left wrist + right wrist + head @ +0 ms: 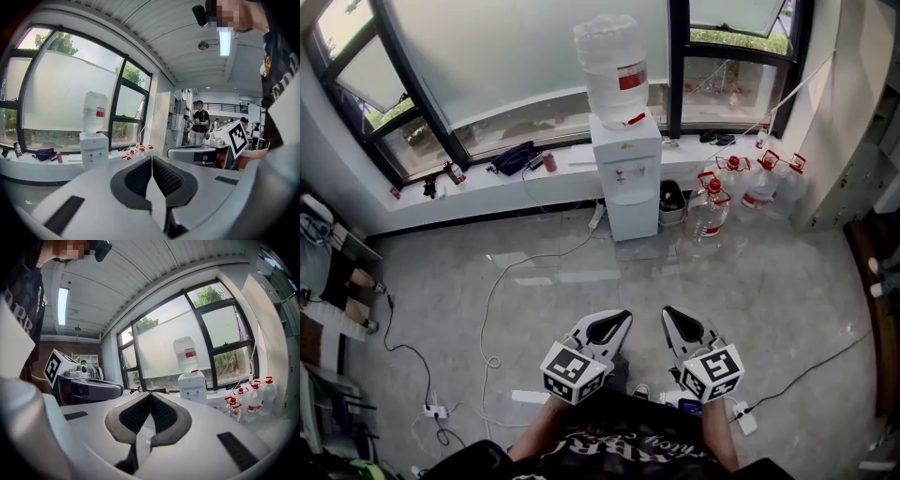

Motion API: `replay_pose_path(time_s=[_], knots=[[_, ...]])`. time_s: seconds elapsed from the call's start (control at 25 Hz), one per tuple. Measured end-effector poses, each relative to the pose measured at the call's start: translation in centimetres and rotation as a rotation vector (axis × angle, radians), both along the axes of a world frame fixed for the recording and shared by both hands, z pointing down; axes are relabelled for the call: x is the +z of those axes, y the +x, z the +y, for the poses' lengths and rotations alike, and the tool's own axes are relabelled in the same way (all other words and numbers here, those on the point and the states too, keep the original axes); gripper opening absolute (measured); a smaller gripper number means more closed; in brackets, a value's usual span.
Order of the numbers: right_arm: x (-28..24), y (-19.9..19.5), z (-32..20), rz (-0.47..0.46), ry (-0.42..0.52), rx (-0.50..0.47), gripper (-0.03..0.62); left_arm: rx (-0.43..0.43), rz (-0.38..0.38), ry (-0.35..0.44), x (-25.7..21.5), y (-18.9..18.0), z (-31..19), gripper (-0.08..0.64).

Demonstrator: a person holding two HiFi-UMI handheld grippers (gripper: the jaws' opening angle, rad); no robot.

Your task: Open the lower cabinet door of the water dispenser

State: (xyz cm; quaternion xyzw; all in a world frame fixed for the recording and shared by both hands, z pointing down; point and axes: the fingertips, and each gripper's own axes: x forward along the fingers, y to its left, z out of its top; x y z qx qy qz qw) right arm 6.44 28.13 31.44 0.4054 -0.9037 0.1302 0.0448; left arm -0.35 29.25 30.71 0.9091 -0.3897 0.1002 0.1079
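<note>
A white water dispenser [626,173] with a large clear bottle [612,67] on top stands against the window wall. Its lower cabinet door [633,218] is closed. The dispenser [93,150] shows far ahead in the left gripper view and the dispenser [192,385] likewise in the right gripper view. Both grippers are held side by side well short of it, above the grey floor. My left gripper [622,319] is shut with nothing between its pads. My right gripper [671,314] is shut and empty too.
Several water jugs with red caps [712,202] stand on the floor right of the dispenser. A white cable [502,281] runs across the floor to a power strip [436,411]. A black bag [514,157] and cans lie on the sill. Other people stand in the background.
</note>
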Motion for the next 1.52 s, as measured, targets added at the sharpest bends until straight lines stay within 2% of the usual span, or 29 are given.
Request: replay_pose_path(time_s=[0.2,0.44,0.72,1.16,1.52], knots=[[0.9,0.6,-2.0,-0.02,-0.022,0.003,0.014,0.004,-0.048,-0.009,0.6,0.4,-1.6,0.02],[2.0,0.2,-5.6,-0.017,-0.032,0.005,0.014,0.035,-0.056,-0.013,1.9,0.5,-5.6,0.02],[2.1,0.9,-13.8,0.018,-0.038,0.048,0.014,0.058,-0.039,-0.009,2.2,0.6,-14.5,0.02],[3.1,-1.7,-28.8,0.038,-0.084,0.085,0.014,0.111,-0.019,-0.03,2.9,-2.2,-29.1,0.02],[5.6,-2.7,-35.2,0.077,-0.146,0.114,0.014,0.132,0.0,-0.063,5.3,-3.5,-36.2,0.02]])
